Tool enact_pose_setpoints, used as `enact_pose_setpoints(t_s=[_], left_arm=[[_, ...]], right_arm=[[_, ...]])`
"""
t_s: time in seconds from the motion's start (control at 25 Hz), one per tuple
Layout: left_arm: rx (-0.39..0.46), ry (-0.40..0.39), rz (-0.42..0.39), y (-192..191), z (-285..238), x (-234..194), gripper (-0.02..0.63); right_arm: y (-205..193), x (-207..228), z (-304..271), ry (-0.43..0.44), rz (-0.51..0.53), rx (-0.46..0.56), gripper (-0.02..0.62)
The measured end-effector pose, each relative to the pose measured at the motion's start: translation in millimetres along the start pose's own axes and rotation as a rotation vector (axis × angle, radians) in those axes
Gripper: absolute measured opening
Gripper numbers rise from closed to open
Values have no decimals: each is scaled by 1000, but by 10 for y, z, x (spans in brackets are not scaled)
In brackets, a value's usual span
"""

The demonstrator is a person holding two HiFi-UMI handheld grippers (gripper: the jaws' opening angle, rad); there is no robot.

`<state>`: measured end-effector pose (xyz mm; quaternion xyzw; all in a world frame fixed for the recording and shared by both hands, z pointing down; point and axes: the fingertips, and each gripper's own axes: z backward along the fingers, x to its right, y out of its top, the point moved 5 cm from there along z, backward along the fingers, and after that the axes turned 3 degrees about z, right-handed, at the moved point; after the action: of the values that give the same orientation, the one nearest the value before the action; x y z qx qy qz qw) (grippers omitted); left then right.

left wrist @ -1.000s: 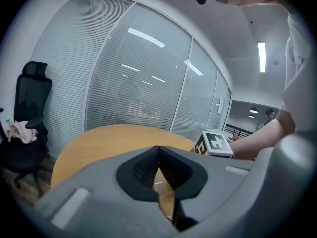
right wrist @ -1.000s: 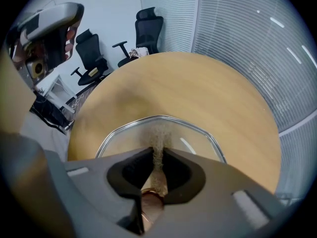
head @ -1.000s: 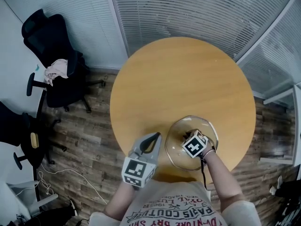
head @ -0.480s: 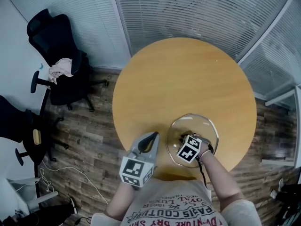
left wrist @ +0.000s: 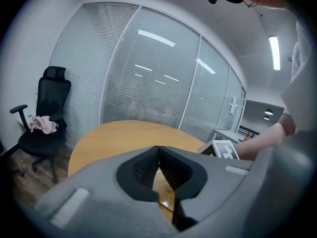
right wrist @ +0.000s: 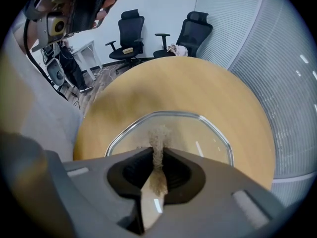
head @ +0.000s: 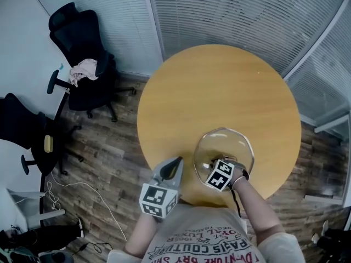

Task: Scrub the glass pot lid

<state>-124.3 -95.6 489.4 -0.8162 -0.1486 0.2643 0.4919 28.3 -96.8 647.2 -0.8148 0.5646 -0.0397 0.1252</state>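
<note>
Clamping a tan scrubbing pad (right wrist: 159,135) in our right tongs (right wrist: 158,155), we hold it low over the glass pot lid (head: 233,141), which lies flat near our edge of the round wooden desk (head: 219,81). Our left tongs (head: 174,162) hang just left of the glass pot lid, pressed together on nothing.

Open tabletop (head: 219,86) beyond glass lid (head: 225,141)

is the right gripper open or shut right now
Shut: the right gripper pinches a tan scrubbing pad between its fingers, over the glass lid.
</note>
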Motion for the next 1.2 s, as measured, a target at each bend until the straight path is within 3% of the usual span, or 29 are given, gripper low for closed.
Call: enact_pose_setpoints(t_s=[0.72, 0.92, 1.04, 1.2], left_arm=[[33, 89, 13, -190, 291, 550, 6], [29, 112, 25, -250, 338, 581, 8], [30, 110, 25, -237, 323, 583, 8], [38, 96, 14, -174, 266, 576, 8]], right_arm=[[-640, -430, 199, 83, 39, 7, 57], [-649, -398, 376, 117, -30, 96, 57], [-573, -266, 576, 92, -88, 185, 57], [-445, 69, 841, -23, -158, 272, 57]])
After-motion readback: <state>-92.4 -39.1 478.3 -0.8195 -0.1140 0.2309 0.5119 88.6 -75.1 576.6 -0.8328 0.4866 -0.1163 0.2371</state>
